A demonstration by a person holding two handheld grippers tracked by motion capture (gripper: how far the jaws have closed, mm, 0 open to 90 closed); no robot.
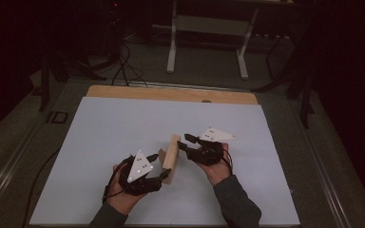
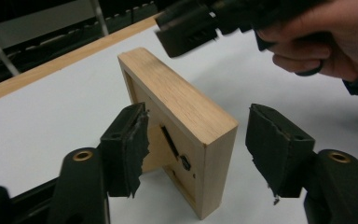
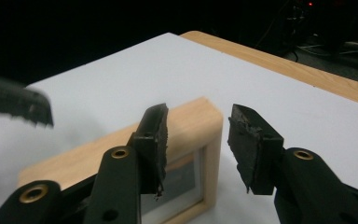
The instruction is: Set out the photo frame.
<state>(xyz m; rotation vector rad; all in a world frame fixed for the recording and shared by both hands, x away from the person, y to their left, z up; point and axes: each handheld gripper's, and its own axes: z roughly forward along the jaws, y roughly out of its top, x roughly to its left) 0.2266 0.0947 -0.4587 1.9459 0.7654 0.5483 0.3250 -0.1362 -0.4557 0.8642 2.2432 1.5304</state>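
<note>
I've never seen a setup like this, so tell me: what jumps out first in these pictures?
A small wooden picture frame stands upright on its edge near the middle of the white table, with dark room all around. Two hand-held black grippers flank it: the left gripper straddles one end with jaws open, and the right gripper hovers open at the other end.

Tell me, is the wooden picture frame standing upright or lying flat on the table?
Upright. The wooden picture frame stands on its lower edge on the white table, its top edge level, back panel facing the left gripper view.
</note>
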